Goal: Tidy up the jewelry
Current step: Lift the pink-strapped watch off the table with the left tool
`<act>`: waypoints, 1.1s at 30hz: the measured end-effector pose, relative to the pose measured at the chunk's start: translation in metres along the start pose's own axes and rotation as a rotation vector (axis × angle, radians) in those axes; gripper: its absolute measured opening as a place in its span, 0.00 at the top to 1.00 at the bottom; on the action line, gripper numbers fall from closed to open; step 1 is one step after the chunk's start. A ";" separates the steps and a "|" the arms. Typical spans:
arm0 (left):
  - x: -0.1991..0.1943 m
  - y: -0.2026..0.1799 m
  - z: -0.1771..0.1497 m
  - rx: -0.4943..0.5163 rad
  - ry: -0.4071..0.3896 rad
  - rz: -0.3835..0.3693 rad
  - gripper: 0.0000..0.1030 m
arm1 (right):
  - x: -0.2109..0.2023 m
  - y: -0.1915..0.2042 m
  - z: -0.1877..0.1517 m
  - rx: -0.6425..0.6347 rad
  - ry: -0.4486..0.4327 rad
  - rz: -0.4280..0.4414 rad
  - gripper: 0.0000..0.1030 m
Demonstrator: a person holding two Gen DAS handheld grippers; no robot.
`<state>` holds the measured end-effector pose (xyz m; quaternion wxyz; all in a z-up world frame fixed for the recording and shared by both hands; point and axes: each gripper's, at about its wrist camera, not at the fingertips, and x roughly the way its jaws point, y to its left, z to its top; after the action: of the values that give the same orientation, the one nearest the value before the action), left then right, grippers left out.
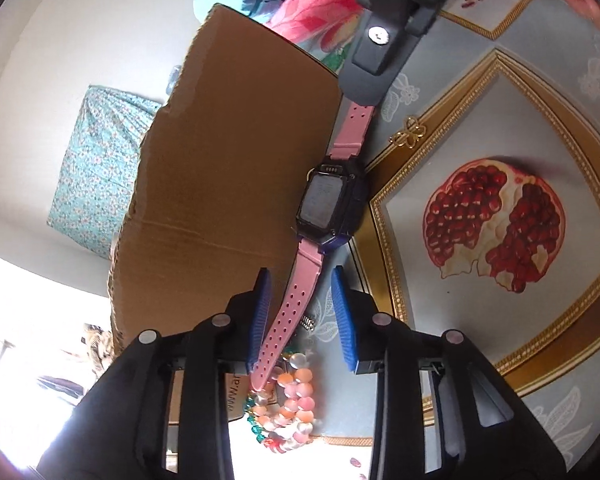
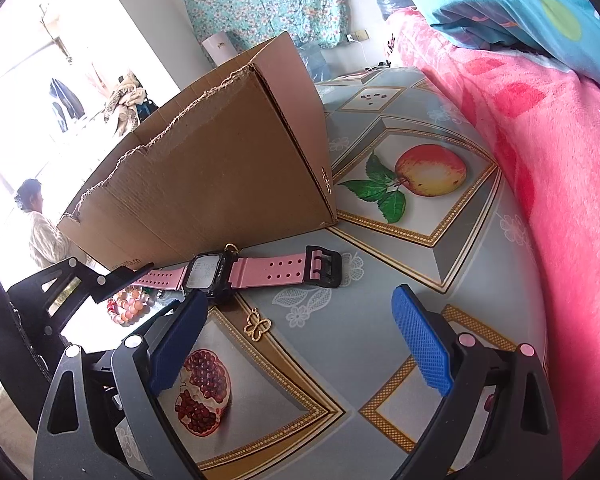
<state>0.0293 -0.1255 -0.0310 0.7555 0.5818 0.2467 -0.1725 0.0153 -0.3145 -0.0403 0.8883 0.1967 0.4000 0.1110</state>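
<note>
Now straddling the pink watch (image 1: 332,200) strap beside the box (image 1: 228,168).
Left tongs (image 1: 300,316) spread for pinching; right tongs (image 2: 296,340) spread, waiting near the butterfly charm (image 2: 257,327).

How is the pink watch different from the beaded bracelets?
The pink watch lies stretched out flat with a dark screen; the beaded bracelets sit bunched in loops. The watch strap is one smooth pink band with holes; the bracelets are strings of round peach, pink and green beads. Both lie on the tablecloth beside the cardboard box.

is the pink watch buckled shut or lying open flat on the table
Open. The pink-strapped digital watch lies stretched out beside the brown cardboard box, its black buckle at one end, its holed strap end between the left tongs.
</note>
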 end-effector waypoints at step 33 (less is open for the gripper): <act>0.005 -0.035 0.020 0.105 -0.052 0.149 0.98 | -0.010 -0.011 -0.002 0.079 -0.036 0.024 0.12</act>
<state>0.0179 -0.1535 -0.0575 0.7409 0.6326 0.1738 -0.1435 0.0082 -0.3270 -0.0396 0.8854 0.2384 0.3858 0.1024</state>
